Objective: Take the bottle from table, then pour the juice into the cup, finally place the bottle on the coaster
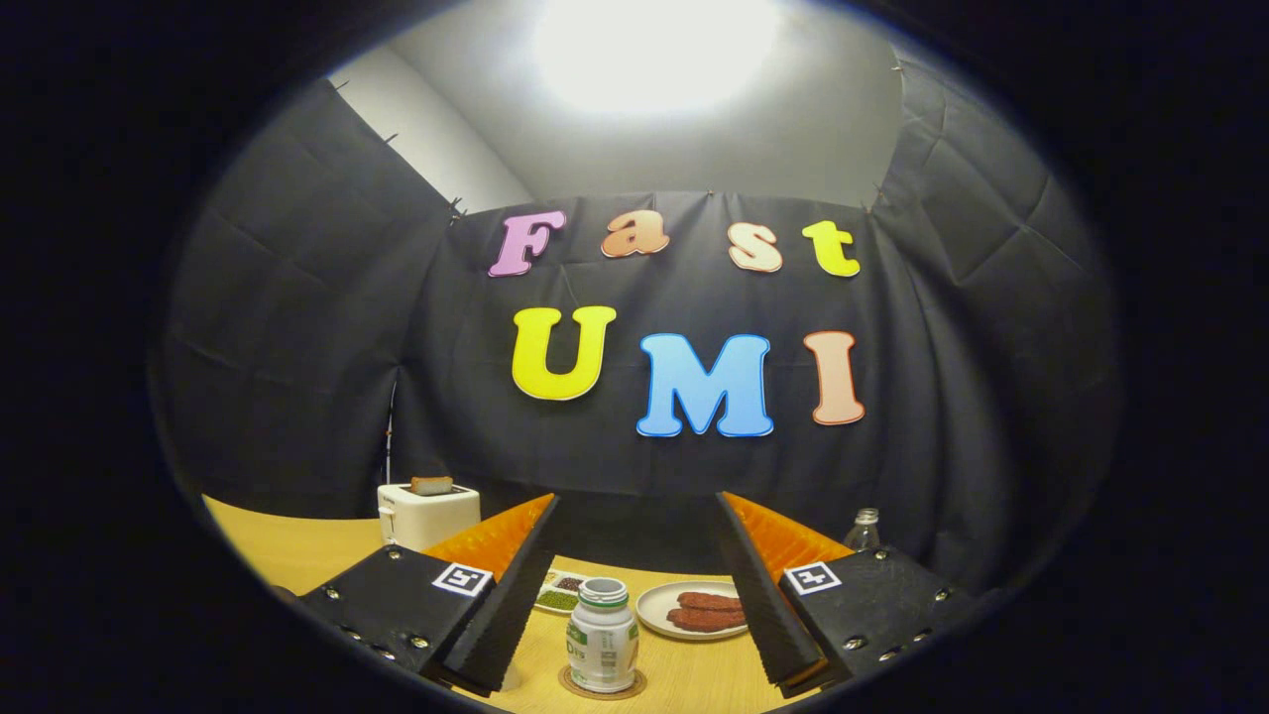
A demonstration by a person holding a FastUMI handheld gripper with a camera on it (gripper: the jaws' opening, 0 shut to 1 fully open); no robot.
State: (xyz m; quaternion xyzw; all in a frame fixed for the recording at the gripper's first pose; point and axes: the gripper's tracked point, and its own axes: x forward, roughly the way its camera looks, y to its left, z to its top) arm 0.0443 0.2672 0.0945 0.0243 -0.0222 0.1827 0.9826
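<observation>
Gripper (634, 555) fingers spread wide apart, released, nothing held between them. Each finger carries a square marker tag on its upper face.

Bottle (602, 637) stands upright between the two fingers, slightly nearer the left one, touching neither. White body with a green-printed label, green band at the neck, mouth open with no cap on it. Contents not discernible through the opaque wall.

Coaster (602, 688): round, brown, flat on the table (297, 550) directly under the bottle. Bottle base sits on it, coaster rim showing all round the front of the base.

Table surface is light yellow wood.

Beyond the bottle, between the fingers:
- small tray (560, 593) with compartments, one holding green grains, one darker grains; partly hidden by the left finger.
- white plate (659, 605) just right of the tray, bearing two reddish-brown pieces of food (706, 610), lying side by side; right edge of the plate hidden by the right finger.

Further back, left of the left finger: white toaster (428, 514) near the rear table edge, a brown slice of bread (432, 485) standing out of its slot.

Further back, right side: clear bottle (864, 531) showing above the right finger, lower part hidden by it.

Black cloth wall closes the booth behind the table; bright ceiling light overhead.

Cup: cannot tell its position.
</observation>
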